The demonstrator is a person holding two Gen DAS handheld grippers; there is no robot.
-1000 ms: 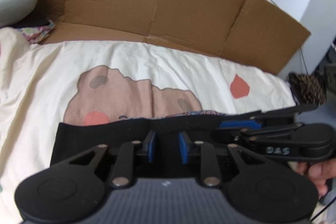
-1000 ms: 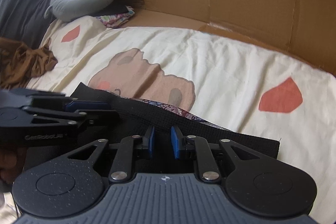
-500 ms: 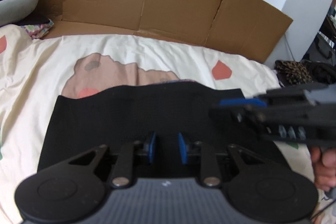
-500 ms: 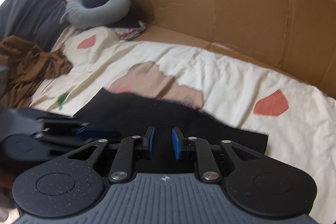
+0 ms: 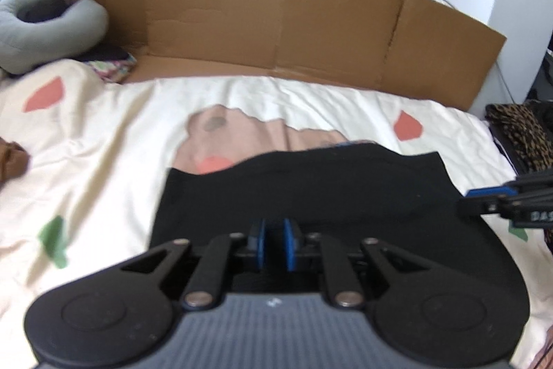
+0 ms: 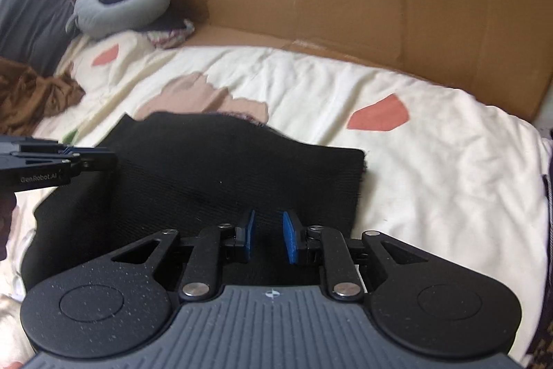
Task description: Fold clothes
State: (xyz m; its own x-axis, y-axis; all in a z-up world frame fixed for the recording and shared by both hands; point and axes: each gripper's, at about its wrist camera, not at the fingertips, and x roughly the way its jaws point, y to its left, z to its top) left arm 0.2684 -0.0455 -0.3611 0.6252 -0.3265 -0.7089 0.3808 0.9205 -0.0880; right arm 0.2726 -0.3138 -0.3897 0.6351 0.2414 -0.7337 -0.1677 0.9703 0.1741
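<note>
Left gripper [image 5: 275,242]: blue pads close together with a narrow gap between them; black cloth fills that gap, but whether the pads actually pinch it cannot be told from the blurred wrist view.
Right gripper [image 6: 269,237]: blue pads set somewhat apart over the near edge of the cloth, with ribbed black fabric seen between them; whether it grips cannot be told.
Black garment [image 6: 207,175]: a dark ribbed piece spread on the bed just ahead of both grippers, its far edge wavy, its right corner squared off; a strip of patterned fabric peeks out at that far edge.
Bedsheet [image 6: 345,85]: cream, printed with a pinkish-brown figure, red patches and a green one; it lies under the garment.
Brown cloth [image 6: 31,95]: crumpled on the left side of the bed, apart from the garment.
Leopard-print fabric [image 5: 518,130]: off the bed's right edge.
Cardboard [image 5: 276,23]: a flattened box standing behind the bed.
Grey ring pillow [image 6: 121,2]: at the far left corner, beside a dark pillow [image 6: 27,6].
</note>
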